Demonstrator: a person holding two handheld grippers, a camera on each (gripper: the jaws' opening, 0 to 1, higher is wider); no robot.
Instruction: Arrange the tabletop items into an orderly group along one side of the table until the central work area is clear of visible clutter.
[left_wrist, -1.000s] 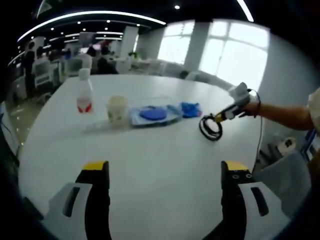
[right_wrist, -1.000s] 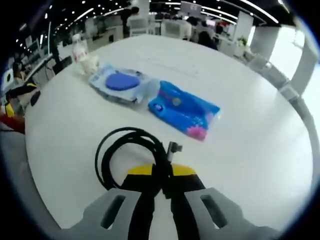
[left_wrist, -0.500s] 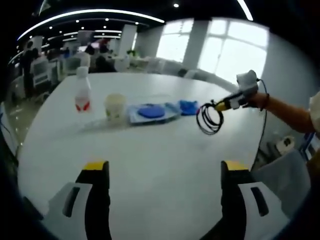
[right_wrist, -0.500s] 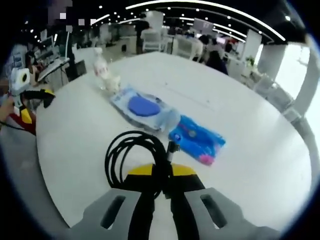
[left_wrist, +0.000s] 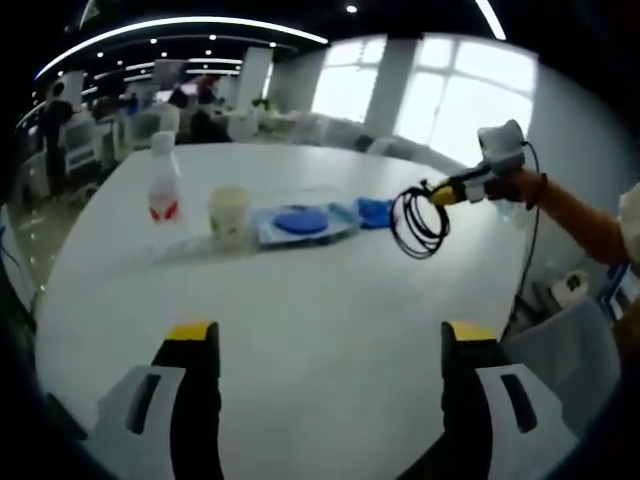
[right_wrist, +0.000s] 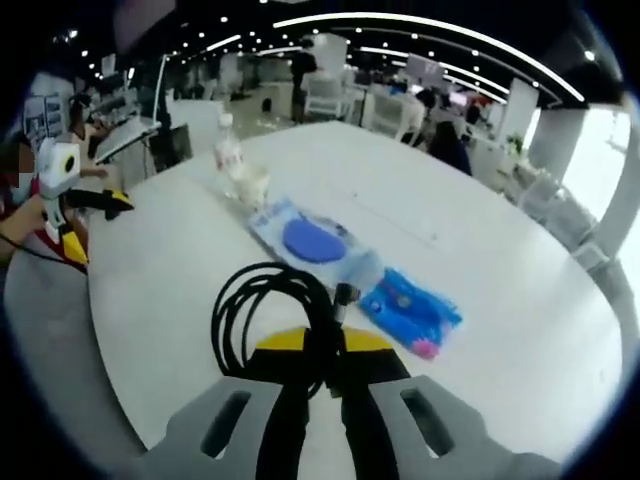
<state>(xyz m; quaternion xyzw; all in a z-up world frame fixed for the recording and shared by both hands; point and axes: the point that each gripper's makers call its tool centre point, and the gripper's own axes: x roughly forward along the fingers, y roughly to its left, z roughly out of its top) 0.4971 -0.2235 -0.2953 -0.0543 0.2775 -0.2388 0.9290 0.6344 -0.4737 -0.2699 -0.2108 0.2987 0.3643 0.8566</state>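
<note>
Coiled black cable (right_wrist: 268, 318), lifted clear of the white table (right_wrist: 520, 300) and hanging in loose loops. On the table in a row: clear bottle (left_wrist: 164, 185) with red label, upright; pale cup (left_wrist: 229, 211) just beside it; clear bag (left_wrist: 300, 223) holding a blue disc; flat blue packet (right_wrist: 412, 311) at the row's end.

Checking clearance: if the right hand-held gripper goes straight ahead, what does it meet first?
Probably the clear packet with the blue disc on the table; right hand-held gripper holds the coiled black cable raised, so depth is unclear.

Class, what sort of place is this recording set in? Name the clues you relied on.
Probably a large open-plan office: a big white table in front, rows of desks and chairs with people behind, strip ceiling lights, and tall windows.
</note>
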